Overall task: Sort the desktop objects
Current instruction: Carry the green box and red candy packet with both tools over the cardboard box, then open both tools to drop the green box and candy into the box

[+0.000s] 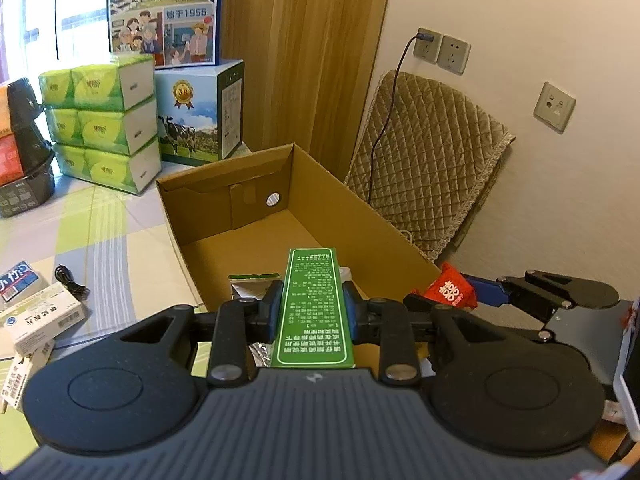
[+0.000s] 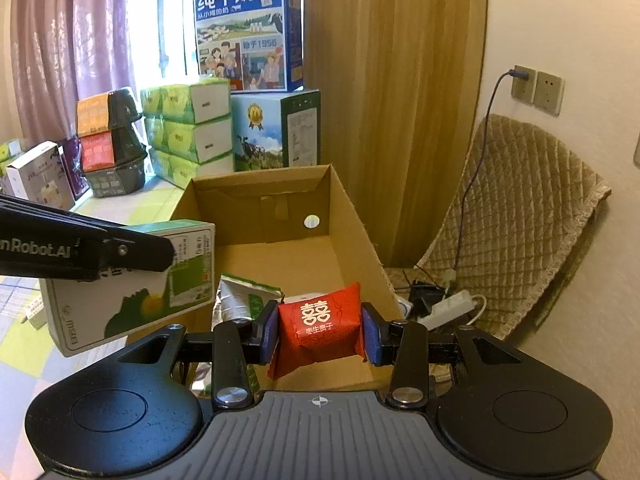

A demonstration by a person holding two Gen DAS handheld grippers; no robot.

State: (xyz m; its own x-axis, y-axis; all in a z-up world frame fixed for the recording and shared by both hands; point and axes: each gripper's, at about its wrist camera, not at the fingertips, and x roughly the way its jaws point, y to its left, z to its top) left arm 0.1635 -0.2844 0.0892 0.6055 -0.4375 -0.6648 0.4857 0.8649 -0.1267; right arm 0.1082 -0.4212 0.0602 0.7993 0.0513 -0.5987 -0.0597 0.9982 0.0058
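The left gripper (image 1: 309, 312) clamps a green box (image 1: 312, 308) over the near edge of an open carton (image 1: 256, 216). To its right, the right gripper (image 1: 460, 292) pinches a red packet (image 1: 450, 290). Medicine boxes (image 1: 40, 316) lie left on the table (image 1: 112, 240).

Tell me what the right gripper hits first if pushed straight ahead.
Probably the far wall of the cardboard box; the right gripper, clamping the red packet, points across the box's open interior. Depth is uncertain.

Green box (image 1: 312, 308) with white print, red packet (image 2: 320, 330) – white double-happiness mark, plain brown carton (image 1: 256, 200), green-checked tabletop (image 1: 100, 232)
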